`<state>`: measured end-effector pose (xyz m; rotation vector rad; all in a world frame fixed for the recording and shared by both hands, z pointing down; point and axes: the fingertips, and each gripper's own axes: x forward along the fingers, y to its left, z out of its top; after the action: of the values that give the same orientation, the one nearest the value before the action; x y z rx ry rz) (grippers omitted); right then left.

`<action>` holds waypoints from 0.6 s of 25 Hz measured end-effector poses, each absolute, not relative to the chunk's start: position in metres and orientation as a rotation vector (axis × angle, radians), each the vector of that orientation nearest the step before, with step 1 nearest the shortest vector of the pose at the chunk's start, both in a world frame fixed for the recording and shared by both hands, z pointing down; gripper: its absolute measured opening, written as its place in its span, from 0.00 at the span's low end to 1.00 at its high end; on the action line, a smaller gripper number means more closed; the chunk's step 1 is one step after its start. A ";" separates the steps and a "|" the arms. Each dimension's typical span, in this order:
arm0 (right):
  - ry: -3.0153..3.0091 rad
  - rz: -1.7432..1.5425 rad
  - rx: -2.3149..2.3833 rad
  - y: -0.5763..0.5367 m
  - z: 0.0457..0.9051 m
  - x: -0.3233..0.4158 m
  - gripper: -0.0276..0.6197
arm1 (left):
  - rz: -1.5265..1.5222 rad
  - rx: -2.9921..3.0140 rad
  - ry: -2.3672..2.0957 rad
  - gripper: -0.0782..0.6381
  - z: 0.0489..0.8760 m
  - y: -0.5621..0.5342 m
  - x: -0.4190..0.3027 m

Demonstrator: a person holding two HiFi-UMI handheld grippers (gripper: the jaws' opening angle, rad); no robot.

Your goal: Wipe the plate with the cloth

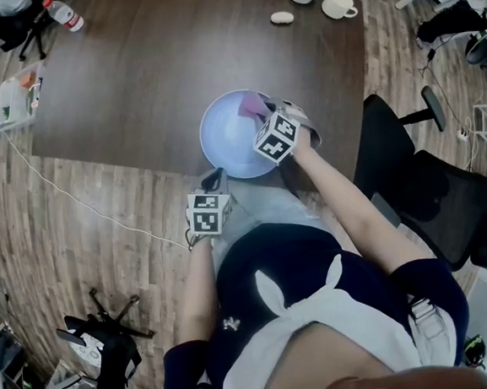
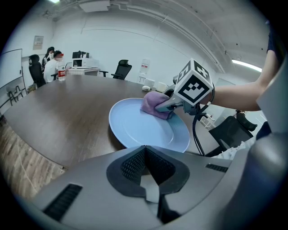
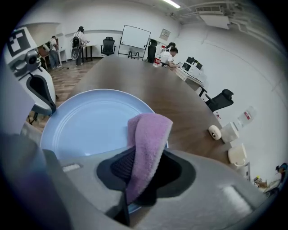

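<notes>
A dark wooden table point(image 1: 133, 89) in an open office carries a pale blue plate point(image 1: 222, 140) right at its near edge, and two white cups point(image 1: 339, 4) stand well apart at the far right. The right gripper point(image 1: 269, 115) is clamped on a folded purple cloth point(image 1: 253, 105), whose free end lies on the far right part of the plate. The left gripper point(image 1: 215, 183) hangs just off the table's near edge, jaws closed together with nothing between them. The wiping step looks to be in hand. I judge the next move needs the cloth pressed flat and swept left and nearer across the face, lightly enough that the unheld plate does not slide off the edge
</notes>
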<state>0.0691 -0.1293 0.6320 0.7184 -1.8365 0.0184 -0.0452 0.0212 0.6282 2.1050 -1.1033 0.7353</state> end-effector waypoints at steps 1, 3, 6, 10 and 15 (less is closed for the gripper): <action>-1.830 0.002 0.721 -0.130 0.633 0.070 0.23 | 0.737 2.105 -1.102 0.12 0.629 0.022 -0.045; -1.820 -0.025 0.723 -0.131 0.634 0.070 0.23 | 0.737 2.104 -1.101 0.12 0.630 0.022 -0.045; -1.795 -0.080 0.722 -0.135 0.634 0.070 0.23 | 0.742 2.107 -1.097 0.12 0.629 0.021 -0.045; -1.762 -0.154 0.726 -0.140 0.633 0.068 0.23 | 0.743 2.108 -1.088 0.12 0.630 0.021 -0.046; -1.723 -0.199 0.752 -0.147 0.635 0.069 0.23 | 0.740 2.116 -1.069 0.12 0.631 0.020 -0.045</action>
<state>0.0694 -0.1467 0.6347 0.7523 -1.7230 -0.1992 -0.0451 0.0199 0.6311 2.1156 -1.0690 0.7396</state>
